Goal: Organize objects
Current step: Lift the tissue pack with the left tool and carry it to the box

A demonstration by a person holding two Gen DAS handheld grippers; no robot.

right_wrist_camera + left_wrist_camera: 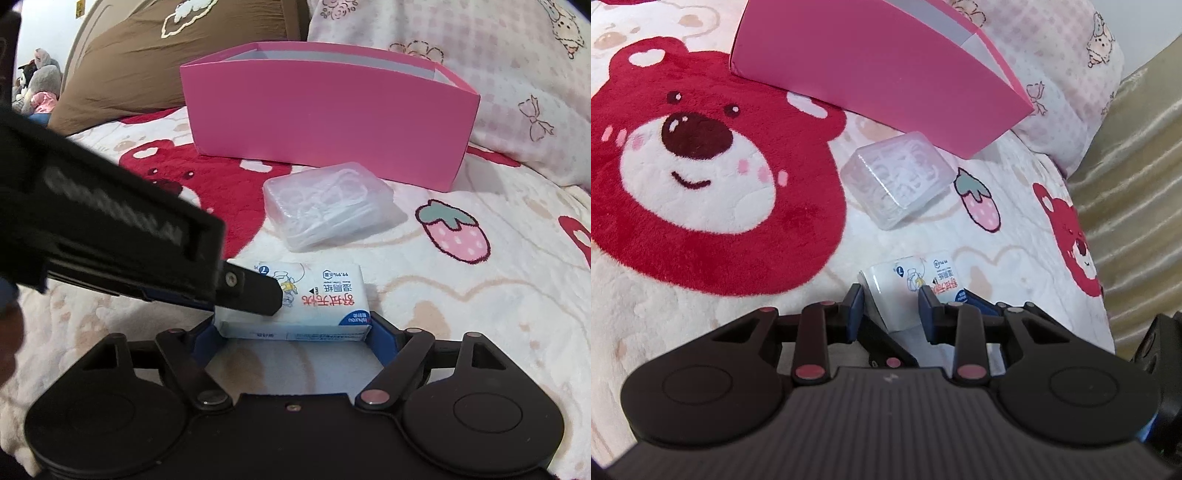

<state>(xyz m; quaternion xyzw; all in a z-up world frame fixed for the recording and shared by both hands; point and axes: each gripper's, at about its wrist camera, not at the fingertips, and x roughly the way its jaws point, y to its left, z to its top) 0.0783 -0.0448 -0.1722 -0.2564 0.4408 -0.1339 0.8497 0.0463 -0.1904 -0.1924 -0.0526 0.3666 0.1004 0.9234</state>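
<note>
1. Left wrist view: the left gripper [891,295] pinches the wipes pack [908,284] narrowly at lower centre, on the bed [701,314]. It looks soft and light, likely squashy.
2. Right wrist view: the right gripper [295,326] stands wide around the wipes pack's ends at lower centre; whether its pads touch is unclear. The firmer short ends look the best hold.

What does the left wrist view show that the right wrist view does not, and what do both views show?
Only the left wrist view shows the whole big red bear face printed on the fleece blanket and the golden curtain. Only the right wrist view shows the brown pillow and grey plush toys. Both show the pink cardboard box, the clear plastic case, and the white wet-wipe pack between the grippers.
</note>
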